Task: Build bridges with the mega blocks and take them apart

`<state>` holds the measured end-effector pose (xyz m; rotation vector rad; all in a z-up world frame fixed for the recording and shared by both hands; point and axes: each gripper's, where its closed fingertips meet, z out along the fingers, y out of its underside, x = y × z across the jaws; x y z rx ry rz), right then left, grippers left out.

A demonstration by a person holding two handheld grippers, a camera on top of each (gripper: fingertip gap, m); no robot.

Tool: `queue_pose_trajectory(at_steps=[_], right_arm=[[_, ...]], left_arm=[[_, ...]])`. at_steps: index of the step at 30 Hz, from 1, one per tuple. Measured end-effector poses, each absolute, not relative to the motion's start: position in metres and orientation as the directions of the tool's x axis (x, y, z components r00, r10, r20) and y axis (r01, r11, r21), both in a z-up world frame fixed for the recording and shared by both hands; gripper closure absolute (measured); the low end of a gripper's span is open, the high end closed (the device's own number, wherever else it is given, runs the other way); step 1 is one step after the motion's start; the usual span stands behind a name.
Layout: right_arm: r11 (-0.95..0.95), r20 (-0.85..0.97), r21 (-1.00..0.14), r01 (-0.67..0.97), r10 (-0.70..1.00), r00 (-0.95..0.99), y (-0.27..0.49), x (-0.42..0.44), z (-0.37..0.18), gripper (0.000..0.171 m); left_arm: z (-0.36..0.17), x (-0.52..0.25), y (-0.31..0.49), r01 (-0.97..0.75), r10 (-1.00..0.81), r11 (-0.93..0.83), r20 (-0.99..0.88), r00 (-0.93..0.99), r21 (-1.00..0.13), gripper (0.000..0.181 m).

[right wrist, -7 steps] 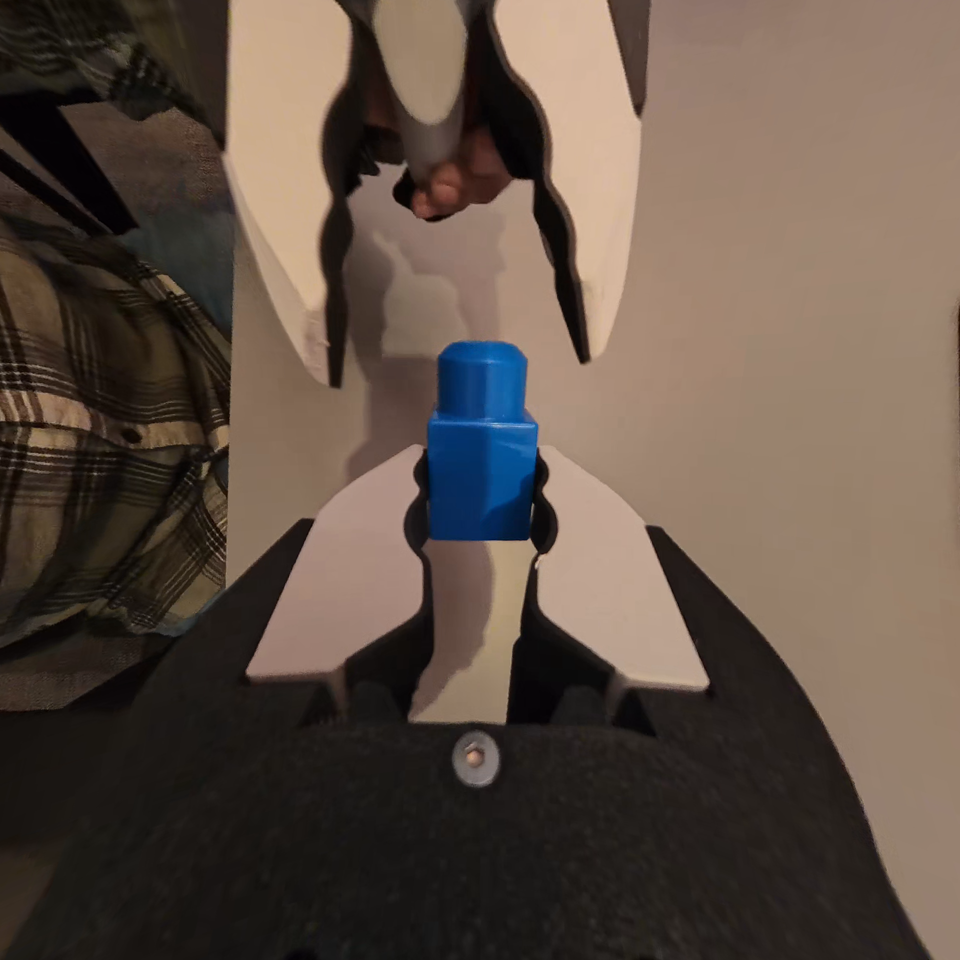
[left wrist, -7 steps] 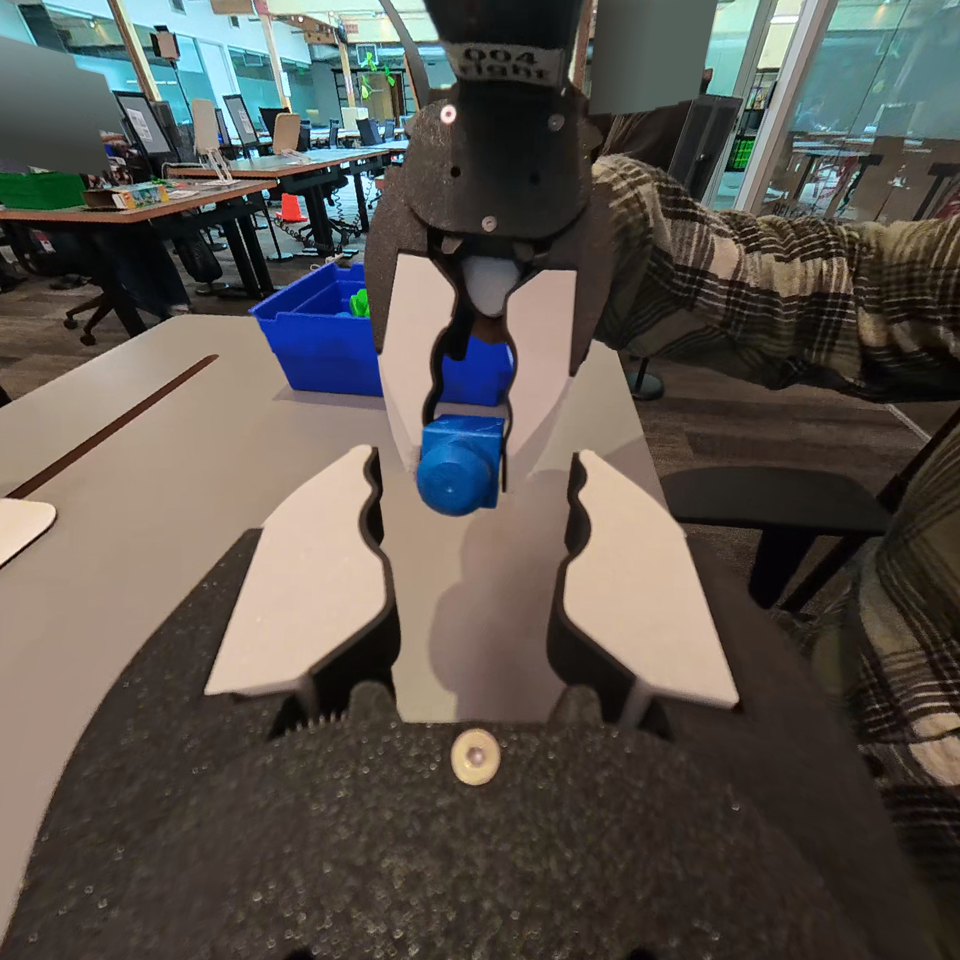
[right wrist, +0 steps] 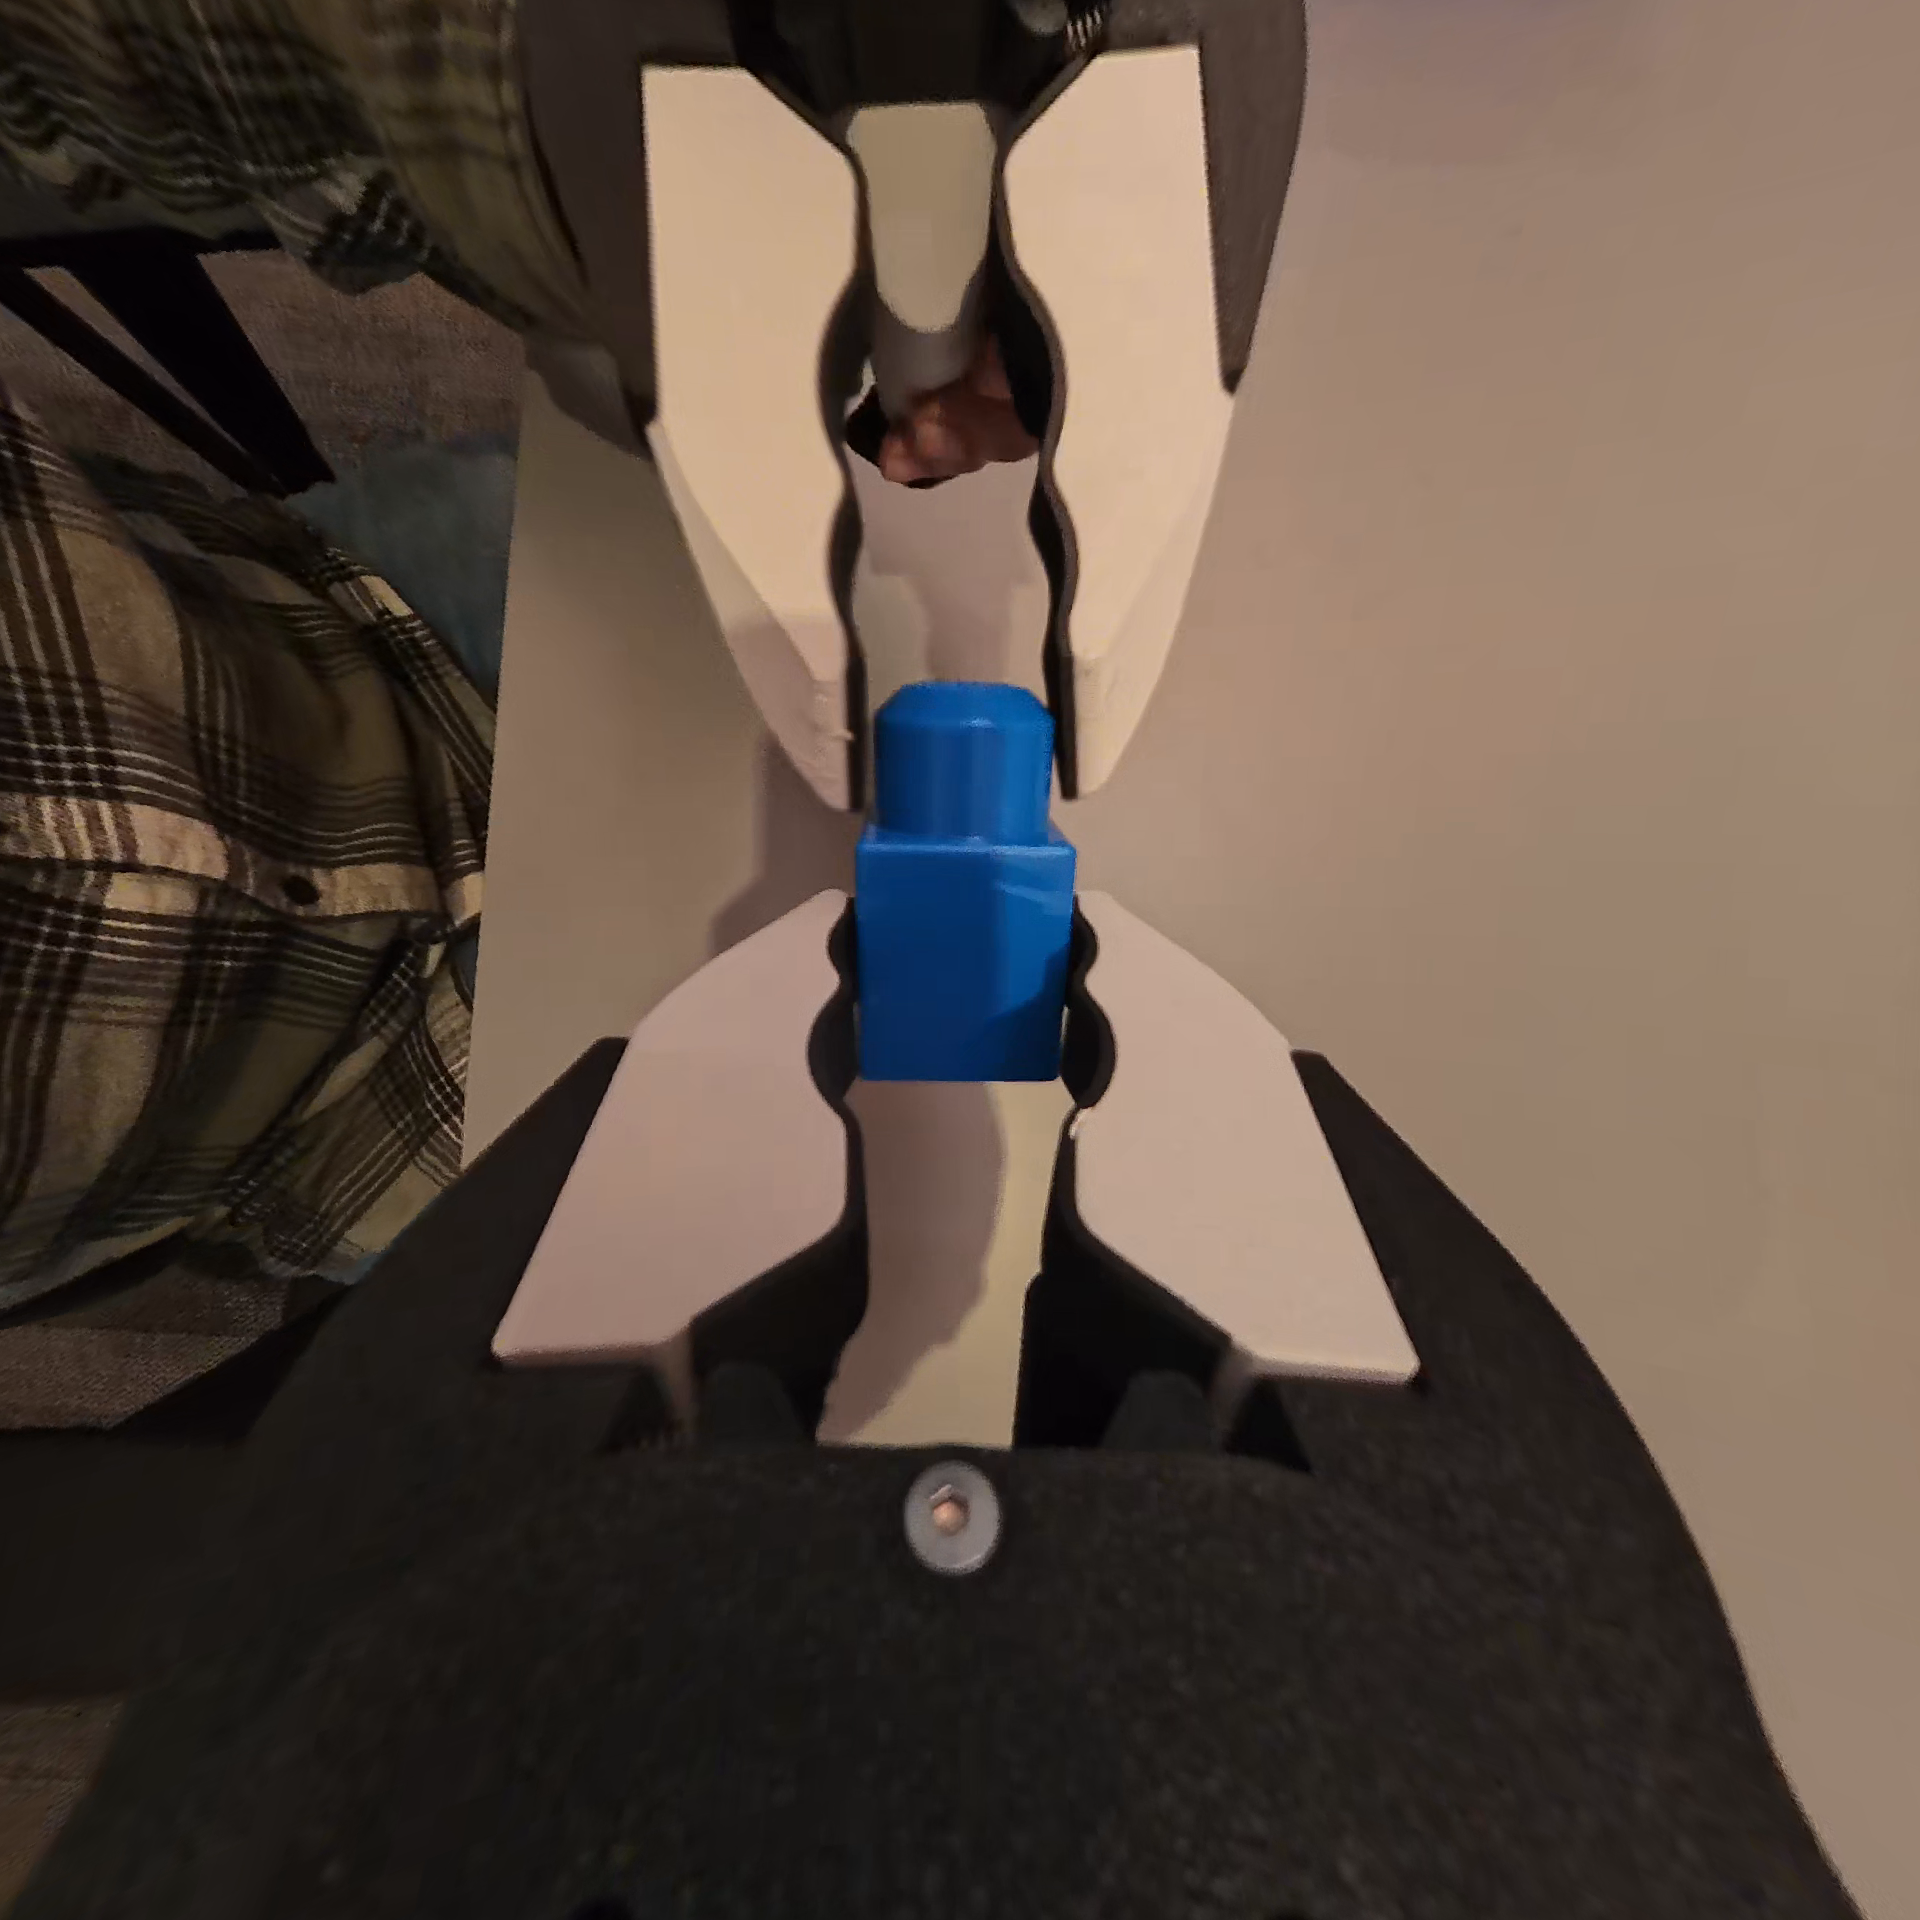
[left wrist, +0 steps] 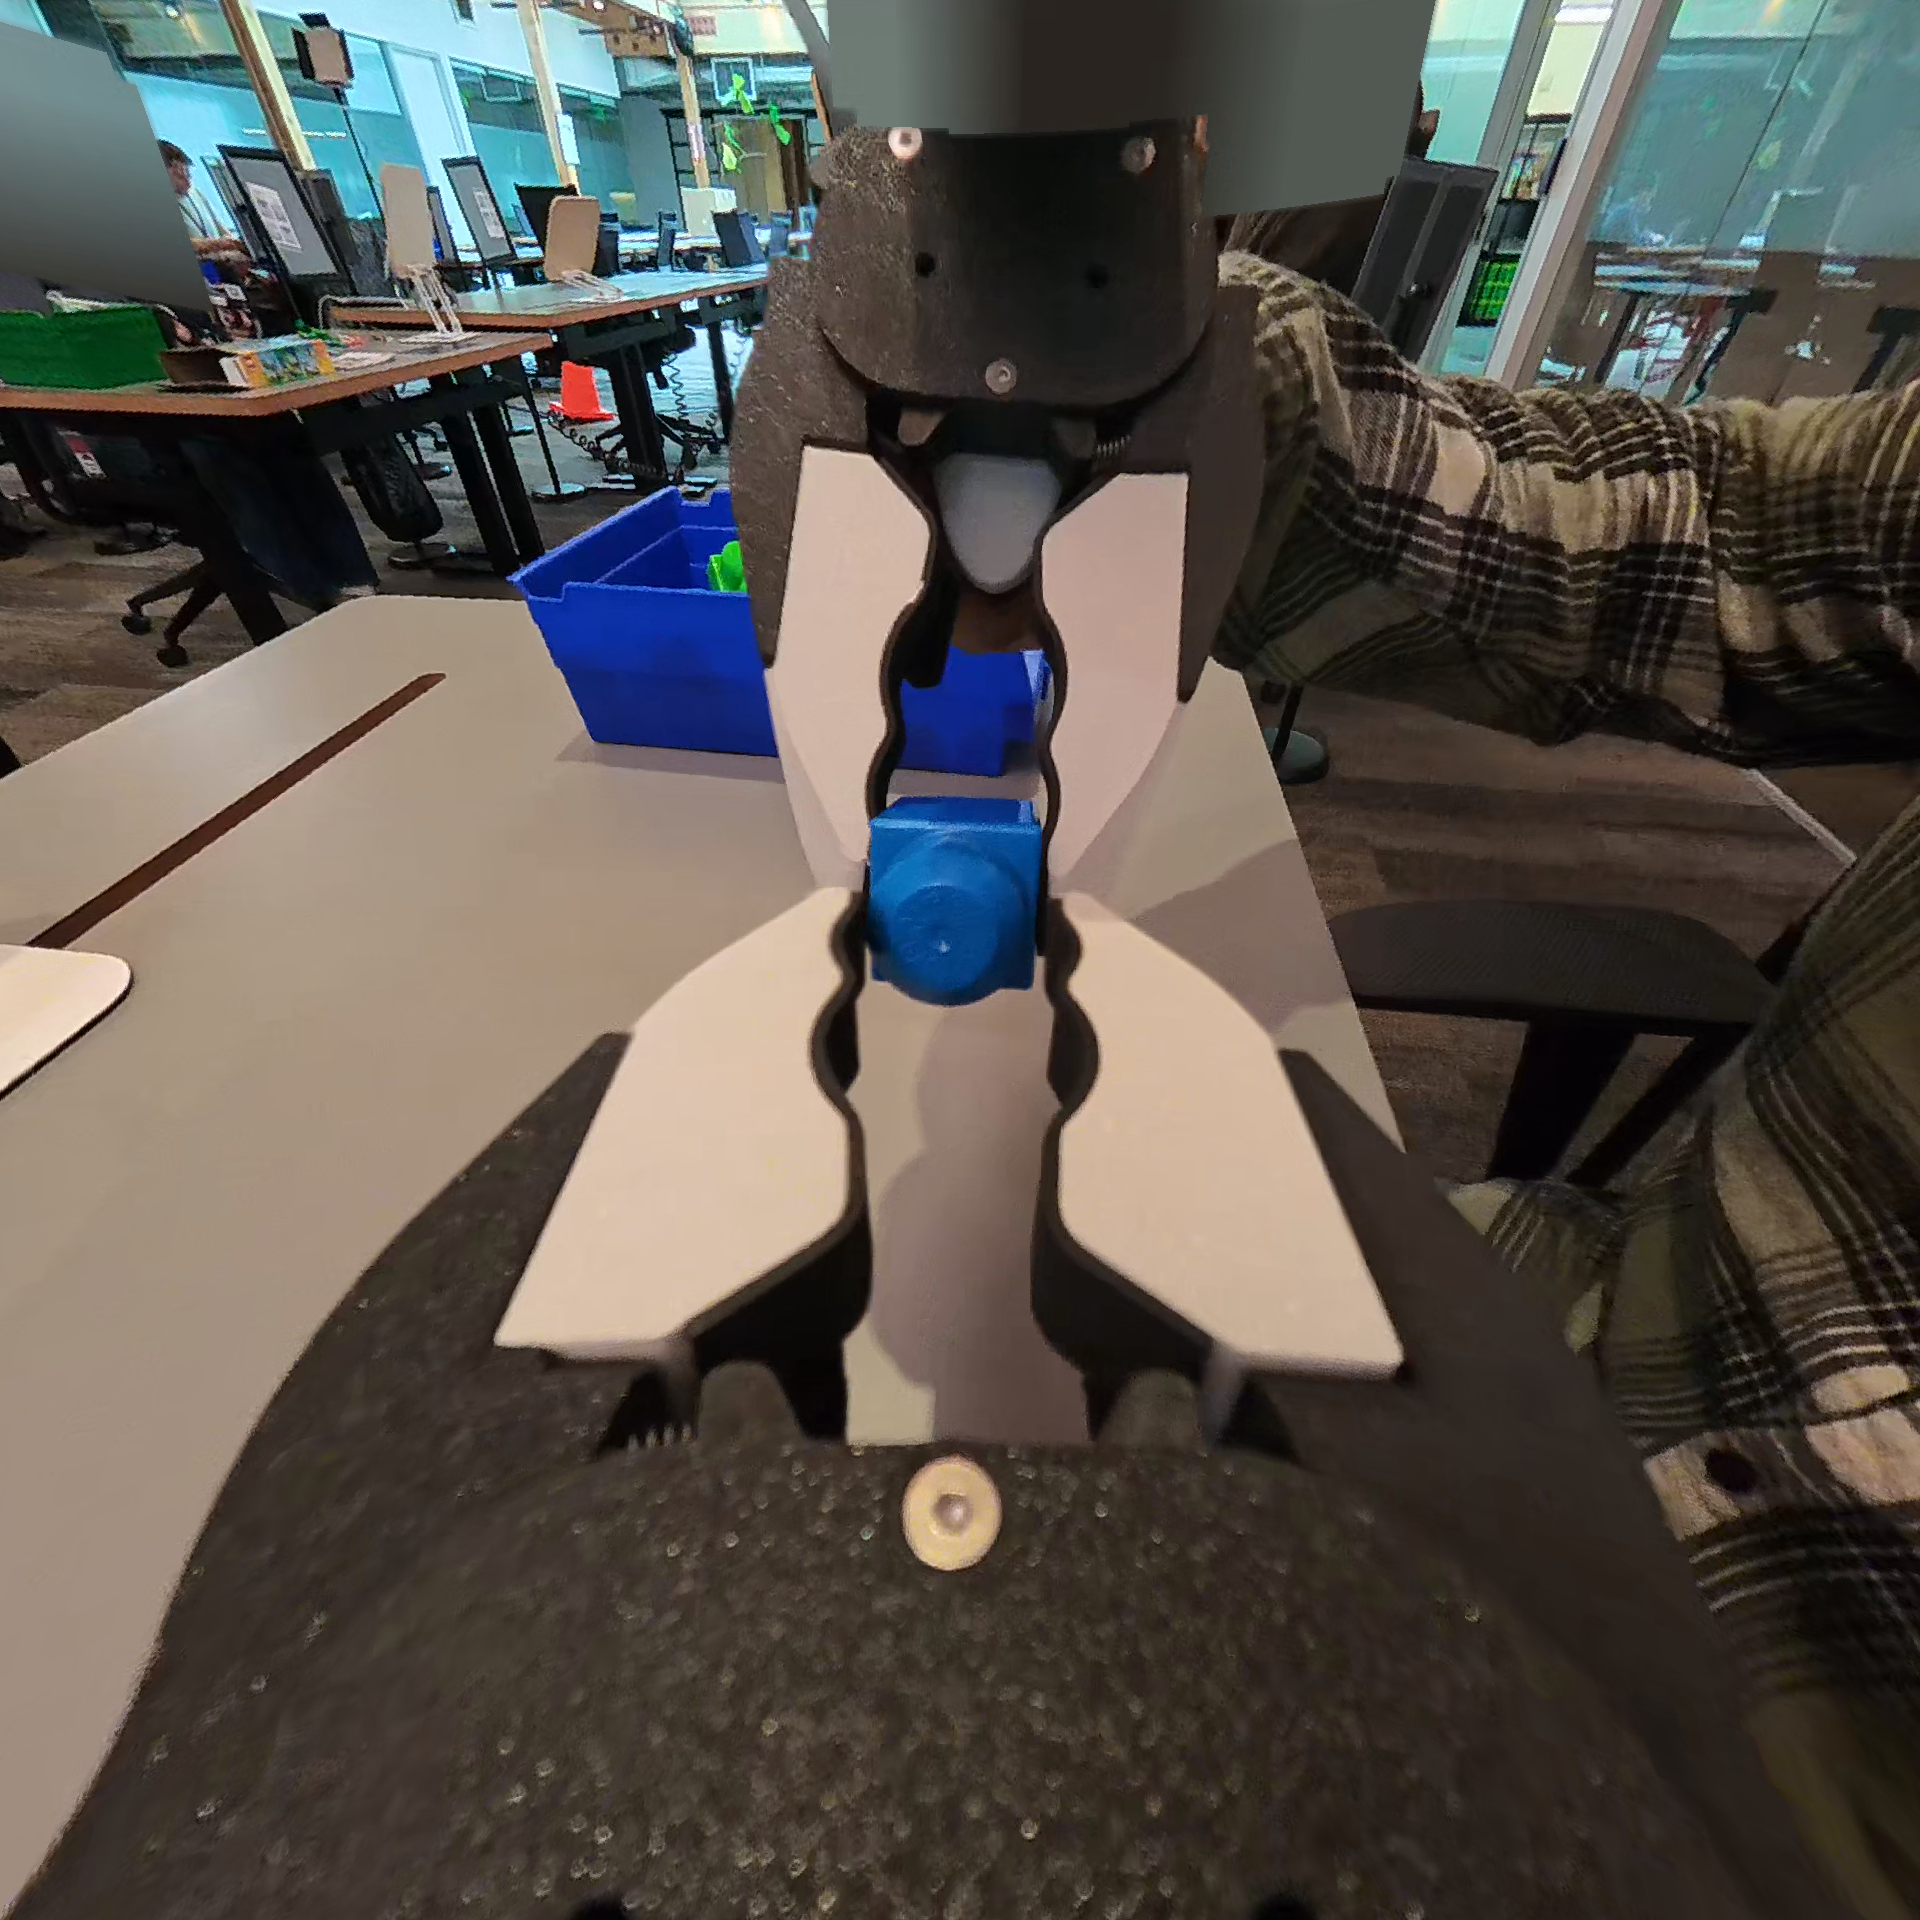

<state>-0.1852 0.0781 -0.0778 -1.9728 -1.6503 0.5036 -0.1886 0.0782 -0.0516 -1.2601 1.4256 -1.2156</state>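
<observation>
A blue one-stud mega block is held in the air between my two grippers, which face each other tip to tip over the grey table. My right gripper is shut on the block's square body. My left gripper has its fingers closed in on the block's stud end from the opposite side. In the right wrist view the left gripper flanks the round stud. In the left wrist view the block points its stud at the camera, with the right gripper behind it.
A blue bin with green blocks stands at the table's far edge behind the grippers. A white flat object lies at the left. A person's plaid sleeve and a black chair are at the right.
My left gripper has moved forward and closed from wide open onto the block's stud end. The right gripper still holds the block.
</observation>
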Motion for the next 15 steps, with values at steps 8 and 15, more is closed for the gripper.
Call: queue_pose_trajectory(at_steps=[8,15], right_arm=[[-0.104,0.049,-0.621,0.777,0.984,0.171,0.077,-0.191,-0.078,0.136],[-0.161,0.048,-0.695,0.700,0.962,0.269,0.091,-0.191,-0.072,0.089]], left_arm=[[-0.053,-0.194,0.079,-0.185,-0.994,0.049,-0.031,-0.101,-0.981,0.153],[-0.038,-0.222,0.094,-0.171,-1.000,0.005,-0.010,0.027,-0.985,0.153]])
